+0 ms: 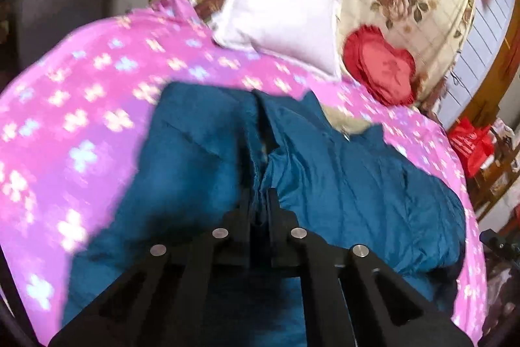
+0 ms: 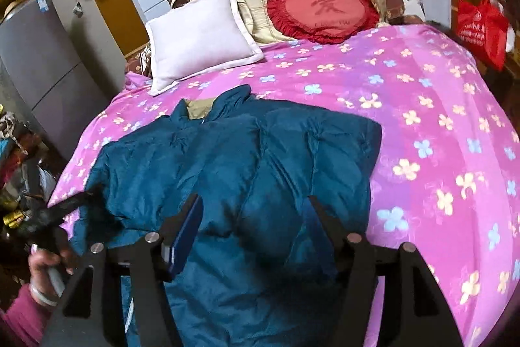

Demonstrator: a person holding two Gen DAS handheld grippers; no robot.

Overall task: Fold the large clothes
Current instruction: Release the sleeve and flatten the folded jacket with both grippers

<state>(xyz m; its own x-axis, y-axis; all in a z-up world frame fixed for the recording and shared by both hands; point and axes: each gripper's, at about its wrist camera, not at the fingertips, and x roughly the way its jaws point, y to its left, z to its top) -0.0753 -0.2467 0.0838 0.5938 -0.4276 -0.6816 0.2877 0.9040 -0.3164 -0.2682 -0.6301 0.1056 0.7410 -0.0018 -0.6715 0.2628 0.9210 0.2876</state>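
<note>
A teal padded jacket (image 1: pixel 341 178) lies spread on a pink flowered bed cover (image 1: pixel 81 106), collar toward the pillows. In the left wrist view my left gripper (image 1: pixel 260 200) is shut, with a ridge of the jacket's fabric pinched between its black fingertips. In the right wrist view the jacket (image 2: pixel 227 158) lies flat with its olive lining showing at the collar. My right gripper (image 2: pixel 253 210) hovers open over the jacket's lower part, fingers (image 2: pixel 188 226) wide apart and nothing pressed between them. The left gripper (image 2: pixel 86 195) shows at the jacket's left edge, held by a hand (image 2: pixel 45 265).
A white pillow (image 2: pixel 198 34) and a red heart cushion (image 2: pixel 321 8) lean on a floral quilt at the head of the bed. A grey fridge (image 2: pixel 39 60) stands left of the bed. A red bag (image 2: pixel 481 25) hangs at the right. Bare pink cover (image 2: pixel 438 119) stretches right of the jacket.
</note>
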